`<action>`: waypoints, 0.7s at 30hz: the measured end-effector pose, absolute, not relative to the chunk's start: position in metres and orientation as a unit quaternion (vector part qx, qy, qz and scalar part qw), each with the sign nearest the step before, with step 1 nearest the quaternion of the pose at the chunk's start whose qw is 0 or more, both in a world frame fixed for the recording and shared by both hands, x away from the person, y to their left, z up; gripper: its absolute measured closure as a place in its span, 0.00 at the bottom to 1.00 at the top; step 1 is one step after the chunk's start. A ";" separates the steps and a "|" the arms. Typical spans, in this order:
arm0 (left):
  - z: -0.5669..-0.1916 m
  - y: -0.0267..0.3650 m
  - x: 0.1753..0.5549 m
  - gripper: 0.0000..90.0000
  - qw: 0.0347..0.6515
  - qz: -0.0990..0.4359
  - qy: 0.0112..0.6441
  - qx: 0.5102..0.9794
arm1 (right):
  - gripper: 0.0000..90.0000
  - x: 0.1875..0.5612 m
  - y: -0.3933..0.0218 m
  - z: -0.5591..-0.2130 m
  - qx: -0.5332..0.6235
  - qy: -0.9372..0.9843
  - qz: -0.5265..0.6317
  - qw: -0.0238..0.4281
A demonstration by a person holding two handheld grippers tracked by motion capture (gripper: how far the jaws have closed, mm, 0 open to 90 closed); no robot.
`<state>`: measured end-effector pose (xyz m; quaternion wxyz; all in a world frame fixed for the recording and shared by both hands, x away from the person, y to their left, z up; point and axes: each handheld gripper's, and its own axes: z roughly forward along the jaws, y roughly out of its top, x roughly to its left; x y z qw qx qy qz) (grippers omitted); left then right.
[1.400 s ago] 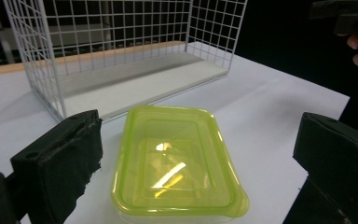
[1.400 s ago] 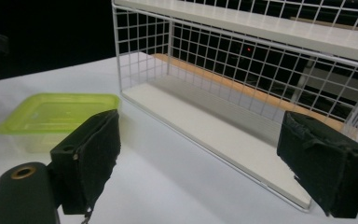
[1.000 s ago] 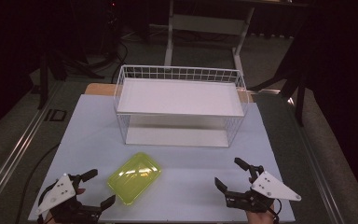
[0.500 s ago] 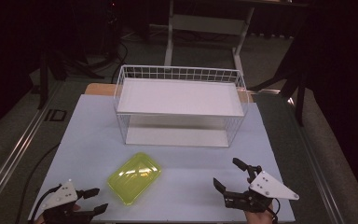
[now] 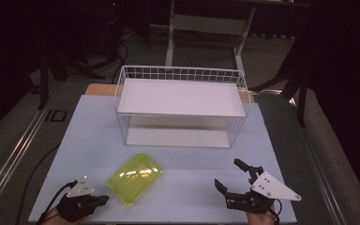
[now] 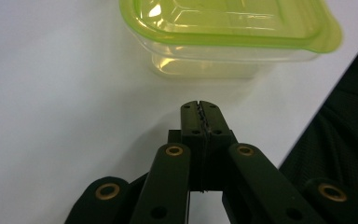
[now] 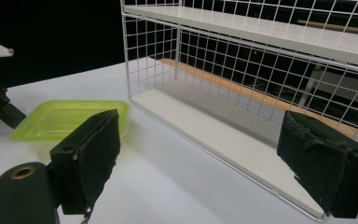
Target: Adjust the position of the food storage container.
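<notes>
A clear box with a yellow-green lid [image 5: 135, 178] [image 6: 228, 28] [image 7: 70, 119] lies on the white table near the front, left of centre. My left gripper [image 5: 104, 199] [image 6: 200, 109] sits low at the front left corner and points at the box from a short way off. Its jaws have just been closing and now meet, with nothing between them. My right gripper [image 5: 228, 173] [image 7: 207, 163] rests at the front right, jaws wide apart and empty, facing the wire rack.
A white wire rack [image 5: 180, 74] [image 7: 261, 70] with an upper shelf board and a lower board stands across the middle of the table, behind the box. The table's front edge runs just below both hands. Dark floor, cables and stand legs surround the table.
The left gripper has sunk toward the front left corner and its jaws went from wide apart to together. The box and the right gripper have kept still.
</notes>
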<state>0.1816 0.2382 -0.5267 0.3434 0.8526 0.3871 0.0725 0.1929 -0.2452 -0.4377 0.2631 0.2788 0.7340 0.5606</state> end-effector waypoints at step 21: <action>-0.530 0.223 0.236 1.00 0.333 0.082 0.401 0.850 | 0.15 0.194 -0.245 -0.440 0.275 0.741 0.555 0.259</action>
